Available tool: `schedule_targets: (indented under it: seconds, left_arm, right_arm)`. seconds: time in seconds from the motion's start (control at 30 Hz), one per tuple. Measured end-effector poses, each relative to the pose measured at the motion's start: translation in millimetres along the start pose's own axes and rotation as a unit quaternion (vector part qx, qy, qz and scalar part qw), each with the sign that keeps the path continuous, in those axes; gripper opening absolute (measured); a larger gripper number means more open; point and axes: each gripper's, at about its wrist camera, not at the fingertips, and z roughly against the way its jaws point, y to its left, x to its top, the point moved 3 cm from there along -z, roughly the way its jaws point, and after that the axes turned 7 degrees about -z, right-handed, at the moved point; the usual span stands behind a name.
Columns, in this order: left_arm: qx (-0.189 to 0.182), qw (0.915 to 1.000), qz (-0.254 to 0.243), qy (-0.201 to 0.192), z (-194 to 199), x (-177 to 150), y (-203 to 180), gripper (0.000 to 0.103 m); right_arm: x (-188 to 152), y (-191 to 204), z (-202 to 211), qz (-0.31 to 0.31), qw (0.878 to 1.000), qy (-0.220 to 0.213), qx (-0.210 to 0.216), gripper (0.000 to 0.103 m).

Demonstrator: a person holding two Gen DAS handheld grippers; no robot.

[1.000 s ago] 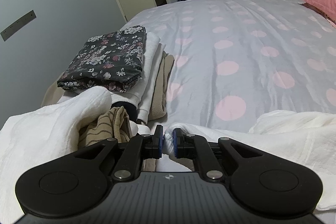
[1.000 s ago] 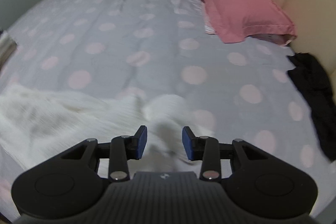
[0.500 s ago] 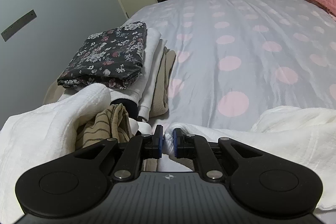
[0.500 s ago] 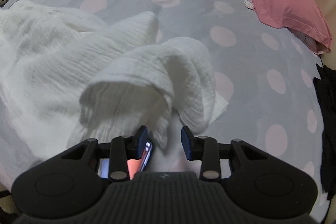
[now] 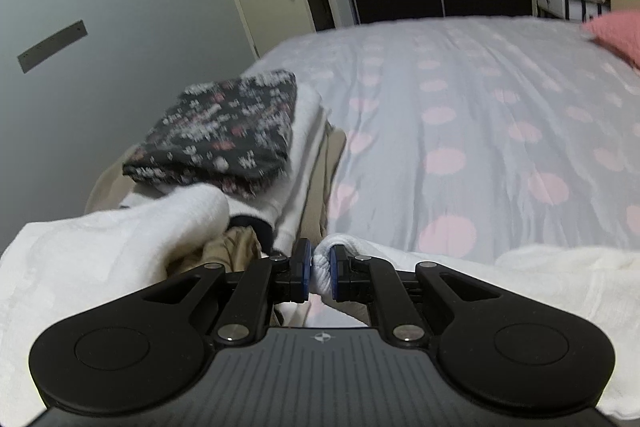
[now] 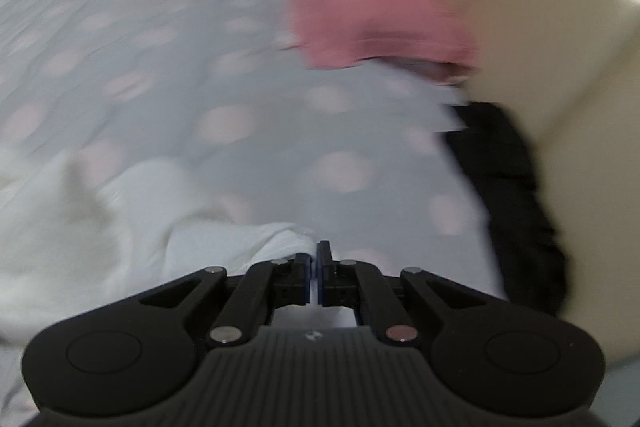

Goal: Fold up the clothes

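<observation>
A white textured garment (image 5: 540, 291) lies crumpled on the near part of the bed. My left gripper (image 5: 319, 269) is shut on a bunched edge of it, with more of the cloth spread to both sides. In the right wrist view the same white garment (image 6: 80, 247) fills the lower left. My right gripper (image 6: 318, 269) is shut on a thin edge of it, with the jaws nearly touching. This view is blurred by motion.
A stack of folded clothes topped by a dark floral piece (image 5: 224, 135) sits at the bed's left edge, next to a striped beige item (image 5: 232, 247). The grey, pink-dotted duvet (image 5: 460, 115) stretches ahead. A pink pillow (image 6: 368, 3), a cream headboard (image 6: 552, 67) and a black garment (image 6: 512, 187) are on the right.
My right gripper was open over the white garment and has shut on its edge and swung up. My left gripper has kept its hold and tilted up slightly.
</observation>
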Motion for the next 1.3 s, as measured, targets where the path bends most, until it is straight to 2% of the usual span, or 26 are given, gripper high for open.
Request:
schedule_targets:
  seconds: [0.13, 0.17, 0.27, 0.33, 0.4, 0.47, 0.57, 0.67, 0.73, 0.93, 1.1, 1.17, 1.3]
  left_arm:
    - [0.008, 0.9992, 0.021, -0.032, 11.4, 4.3, 7.4, 0.008]
    - [0.005, 0.9989, 0.026, -0.039, 13.9, 6.0, 8.9, 0.008]
    - [-0.017, 0.9975, 0.033, -0.060, 27.3, 6.5, 11.5, 0.008]
    - [-0.048, 0.9966, 0.019, -0.064, 38.8, 3.7, 10.2, 0.008]
    - [-0.079, 0.9954, -0.001, -0.054, 47.3, -3.2, 9.7, 0.008]
    - [-0.106, 0.9939, -0.021, -0.023, 50.2, -13.5, 10.0, 0.007]
    - [-0.146, 0.9879, -0.040, 0.034, 51.3, -31.2, 15.4, 0.008]
    - [-0.174, 0.9796, -0.053, 0.084, 51.5, -47.4, 21.6, 0.008]
    - [-0.171, 0.9752, -0.094, 0.104, 53.5, -59.9, 15.8, 0.007]
    - [-0.176, 0.9514, -0.192, 0.164, 55.2, -99.3, -9.4, 0.007]
    - [-0.167, 0.9329, -0.246, 0.203, 45.1, -114.5, -26.4, 0.007]
    - [-0.164, 0.9203, -0.275, 0.225, 40.2, -124.0, -36.0, 0.007]
    - [-0.171, 0.9016, -0.309, 0.250, 32.5, -134.8, -49.8, 0.010]
  right_arm:
    - [21.3, -45.8, 7.5, -0.058, 0.996, -0.027, -0.060, 0.003]
    - [17.8, -52.9, 8.1, -0.063, 0.996, -0.025, -0.065, 0.003]
    - [3.1, -71.7, 8.9, -0.072, 0.994, -0.012, -0.078, 0.003]
    - [-6.7, -84.3, 9.5, -0.078, 0.993, -0.003, -0.086, 0.003]
    - [-16.5, -96.8, 10.0, -0.084, 0.992, 0.006, -0.094, 0.003]
    - [-26.3, -109.3, 10.6, -0.090, 0.991, 0.014, -0.102, 0.003]
    - [-61.4, -115.7, 7.3, -0.091, 0.989, 0.060, -0.098, 0.003]
    - [-96.5, -118.1, 1.1, -0.085, 0.986, 0.110, -0.092, 0.003]
    - [-122.4, -117.0, -5.1, -0.068, 0.982, 0.150, -0.092, 0.003]
    - [-179.8, -118.6, -24.1, -0.056, 0.964, 0.238, -0.104, 0.003]
    - [-207.1, -111.7, -40.9, -0.041, 0.956, 0.270, -0.105, 0.003]
    - [-214.3, -108.0, -48.2, -0.039, 0.954, 0.280, -0.101, 0.003]
    - [-222.0, -106.7, -58.3, -0.044, 0.950, 0.299, -0.079, 0.006]
